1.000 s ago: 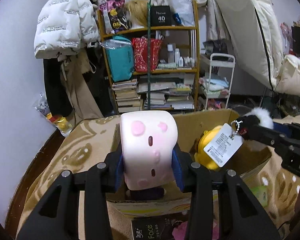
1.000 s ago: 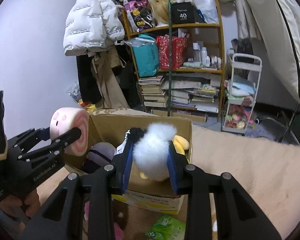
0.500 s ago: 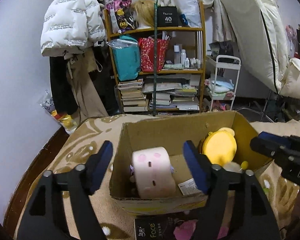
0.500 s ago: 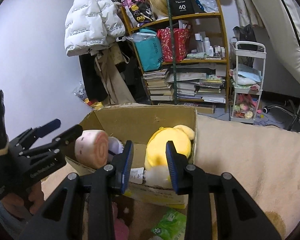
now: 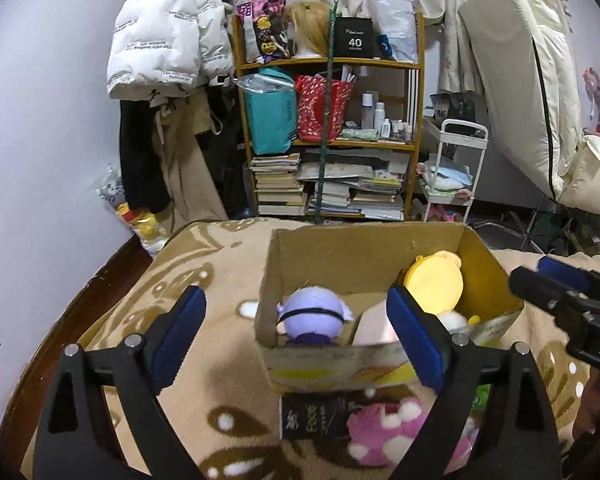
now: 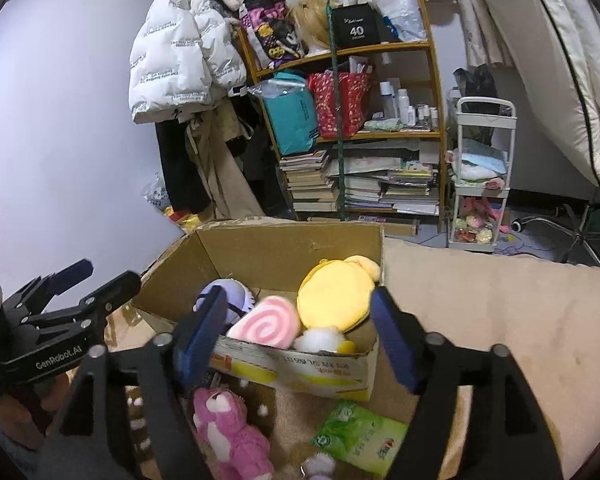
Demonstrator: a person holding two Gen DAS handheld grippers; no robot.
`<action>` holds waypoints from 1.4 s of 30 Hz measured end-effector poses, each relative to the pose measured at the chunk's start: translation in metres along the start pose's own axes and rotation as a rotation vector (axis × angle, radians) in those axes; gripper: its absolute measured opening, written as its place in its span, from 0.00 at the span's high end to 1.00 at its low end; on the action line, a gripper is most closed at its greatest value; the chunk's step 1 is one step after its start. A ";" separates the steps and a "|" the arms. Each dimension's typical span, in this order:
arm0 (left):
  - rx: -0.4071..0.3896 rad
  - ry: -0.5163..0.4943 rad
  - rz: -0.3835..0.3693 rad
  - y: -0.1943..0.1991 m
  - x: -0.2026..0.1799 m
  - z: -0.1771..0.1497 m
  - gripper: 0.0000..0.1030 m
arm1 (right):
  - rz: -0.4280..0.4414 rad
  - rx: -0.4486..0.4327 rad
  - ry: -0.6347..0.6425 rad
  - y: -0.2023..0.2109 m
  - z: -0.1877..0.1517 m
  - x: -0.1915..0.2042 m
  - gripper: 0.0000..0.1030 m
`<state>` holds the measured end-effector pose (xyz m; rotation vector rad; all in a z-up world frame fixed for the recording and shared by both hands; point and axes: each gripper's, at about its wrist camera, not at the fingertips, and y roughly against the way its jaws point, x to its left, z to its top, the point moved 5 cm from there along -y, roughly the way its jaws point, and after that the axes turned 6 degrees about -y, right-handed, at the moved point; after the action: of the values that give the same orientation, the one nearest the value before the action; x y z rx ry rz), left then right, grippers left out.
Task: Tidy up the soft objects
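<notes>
An open cardboard box (image 5: 364, 248) (image 6: 284, 252) stands on the patterned blanket. Inside lie a purple plush (image 5: 314, 318) (image 6: 236, 300), a pink swirl roll plush (image 6: 266, 326) (image 5: 374, 330), a yellow plush (image 5: 434, 282) (image 6: 336, 296) and a white fluffy ball (image 6: 320, 340). My left gripper (image 5: 296, 334) is open and empty, in front of the box. My right gripper (image 6: 296, 334) is open and empty, above the box's near edge. A pink bear plush (image 5: 384, 432) (image 6: 230, 428) lies on the blanket in front of the box.
A black "Face" packet (image 5: 312, 416) and a green tissue pack (image 6: 358, 436) lie by the box. A small white-purple toy (image 6: 318, 466) lies near the bottom edge. A cluttered bookshelf (image 5: 332, 140), hanging coats (image 5: 164, 52) and a white cart (image 6: 480, 172) stand behind.
Both grippers opened and drew back. The pink roll plush dropped from my left gripper into the box; the yellow plush with the white ball dropped from my right gripper into the box.
</notes>
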<state>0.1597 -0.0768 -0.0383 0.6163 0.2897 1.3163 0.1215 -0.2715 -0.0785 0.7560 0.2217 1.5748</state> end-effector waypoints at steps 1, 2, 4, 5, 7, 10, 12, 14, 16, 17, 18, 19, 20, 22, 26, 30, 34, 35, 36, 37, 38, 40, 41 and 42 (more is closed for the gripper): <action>0.008 0.005 0.000 0.003 0.002 -0.002 0.11 | -0.009 -0.009 -0.003 0.004 0.000 0.000 0.16; 0.014 0.010 0.000 0.006 0.003 -0.003 0.08 | -0.018 -0.017 -0.003 0.008 0.001 0.001 0.11; 0.022 0.019 0.002 0.013 0.006 -0.005 0.03 | -0.041 -0.043 0.010 0.019 0.002 0.001 0.02; 0.022 0.023 0.001 0.016 0.007 -0.006 0.03 | -0.052 -0.059 0.018 0.025 0.002 0.002 0.00; 0.024 0.037 -0.009 0.026 0.008 -0.010 0.02 | -0.065 -0.075 0.025 0.034 0.004 0.004 0.00; 0.024 0.048 -0.021 0.040 0.010 -0.015 0.02 | -0.071 -0.081 0.025 0.046 0.005 0.006 0.00; 0.028 0.046 -0.021 0.047 0.010 -0.019 0.02 | -0.073 -0.086 0.022 0.055 0.006 0.007 0.00; 0.041 0.040 -0.034 0.054 0.008 -0.023 0.02 | -0.076 -0.085 0.018 0.063 0.004 0.008 0.00; 0.051 0.035 -0.048 0.060 0.007 -0.025 0.02 | -0.079 -0.081 0.017 0.067 0.004 0.008 0.00; 0.051 0.033 -0.046 0.063 0.008 -0.025 0.02 | -0.082 -0.078 0.017 0.071 0.003 0.008 0.00; 0.049 0.033 -0.044 0.066 0.008 -0.025 0.02 | -0.085 -0.074 0.016 0.072 0.002 0.009 0.00; 0.046 0.035 -0.039 0.068 0.009 -0.025 0.02 | -0.087 -0.072 0.015 0.075 0.001 0.009 0.00; 0.046 0.039 -0.035 0.071 0.009 -0.026 0.02 | -0.088 -0.069 0.013 0.076 0.000 0.009 0.00; 0.052 0.048 -0.035 0.074 0.011 -0.029 0.02 | -0.095 -0.058 0.018 0.081 -0.004 0.010 0.00; 0.072 0.038 -0.029 0.075 0.012 -0.033 0.02 | -0.121 -0.006 0.051 0.080 -0.013 0.013 0.00; 0.078 0.039 -0.026 0.072 0.012 -0.034 0.02 | -0.119 0.023 0.032 0.074 -0.018 0.010 0.00; 0.090 0.037 -0.025 0.064 0.009 -0.037 0.02 | -0.131 0.048 0.015 0.067 -0.021 0.004 0.00; 0.094 0.037 -0.031 0.061 0.007 -0.038 0.02 | -0.135 0.052 0.007 0.065 -0.021 0.001 0.00; 0.095 0.038 -0.035 0.059 0.006 -0.038 0.02 | -0.136 0.056 -0.001 0.064 -0.022 0.000 0.00; 0.097 0.038 -0.038 0.056 0.005 -0.039 0.02 | -0.137 0.062 -0.008 0.062 -0.022 -0.002 0.00; 0.100 0.038 -0.041 0.053 0.004 -0.040 0.02 | -0.140 0.071 -0.018 0.059 -0.023 -0.005 0.00; 0.107 0.036 -0.049 0.046 0.000 -0.041 0.02 | -0.149 0.090 -0.034 0.054 -0.025 -0.009 0.00; 0.111 0.037 -0.053 0.043 -0.003 -0.042 0.02 | -0.155 0.099 -0.044 0.051 -0.027 -0.012 0.00; 0.113 0.038 -0.059 0.041 -0.005 -0.042 0.02 | -0.157 0.105 -0.051 0.049 -0.028 -0.014 0.00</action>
<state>0.1029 -0.0653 -0.0496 0.6733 0.4130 1.2620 0.0649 -0.2850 -0.0771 0.8388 0.3206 1.4026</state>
